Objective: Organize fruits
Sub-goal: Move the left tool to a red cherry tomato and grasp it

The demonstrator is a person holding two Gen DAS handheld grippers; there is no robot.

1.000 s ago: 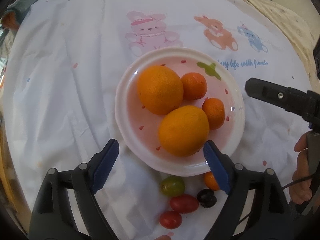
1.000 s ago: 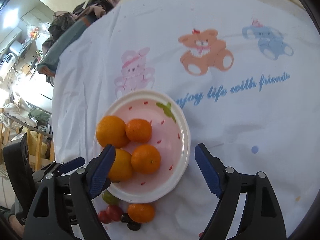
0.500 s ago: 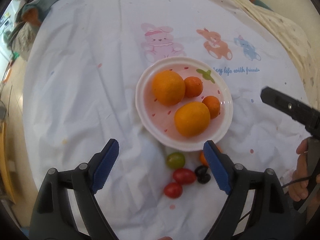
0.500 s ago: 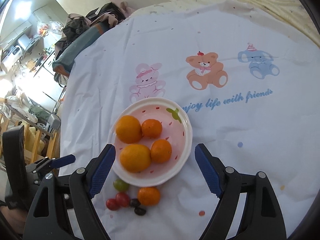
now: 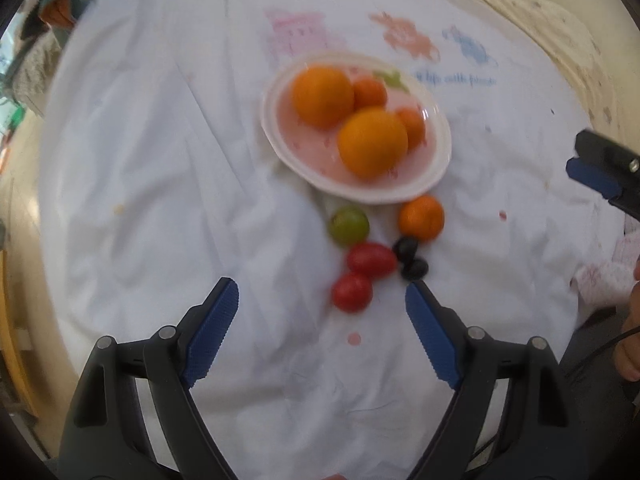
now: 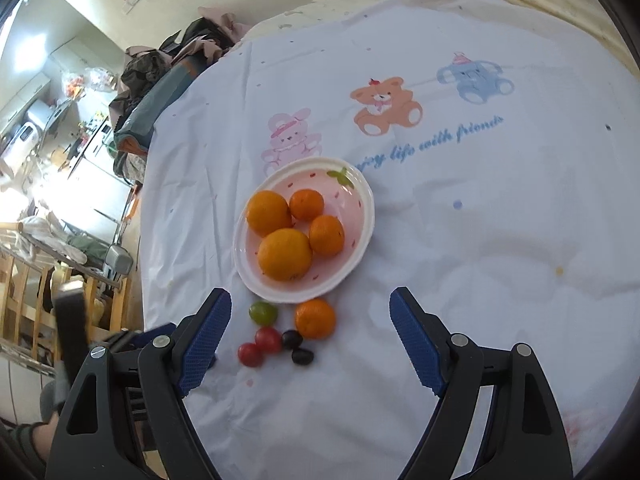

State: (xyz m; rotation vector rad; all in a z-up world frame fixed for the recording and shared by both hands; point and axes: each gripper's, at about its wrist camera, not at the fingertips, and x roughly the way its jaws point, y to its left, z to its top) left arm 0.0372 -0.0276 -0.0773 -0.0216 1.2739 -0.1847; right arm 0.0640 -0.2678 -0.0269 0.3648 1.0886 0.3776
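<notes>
A pink-and-white plate [image 5: 438,160] [image 6: 370,216] holds two big oranges [image 6: 285,254] and two small ones [image 6: 326,235]. On the cloth just in front of it lie a loose small orange [image 5: 421,217] [image 6: 315,318], a green tomato [image 5: 348,225] [image 6: 263,313], two red tomatoes [image 5: 371,259] [image 6: 268,339] and two dark grapes [image 5: 406,247] [image 6: 302,356]. My left gripper [image 5: 322,300] hangs above the cloth short of the tomatoes, its jaws closing slightly with nothing between them. My right gripper [image 6: 311,296] is open and empty above the loose fruit.
A white cloth [image 6: 480,220] printed with a pink bunny, an orange bear and a blue elephant covers the round table. Clutter and wooden furniture [image 6: 40,300] lie past the table's left edge. A person's hand [image 5: 630,344] shows at the right.
Both grippers have pulled back from the plate, which now looks smaller and farther off. The loose fruit in front of it has come fully into view. The left wrist view is motion-blurred.
</notes>
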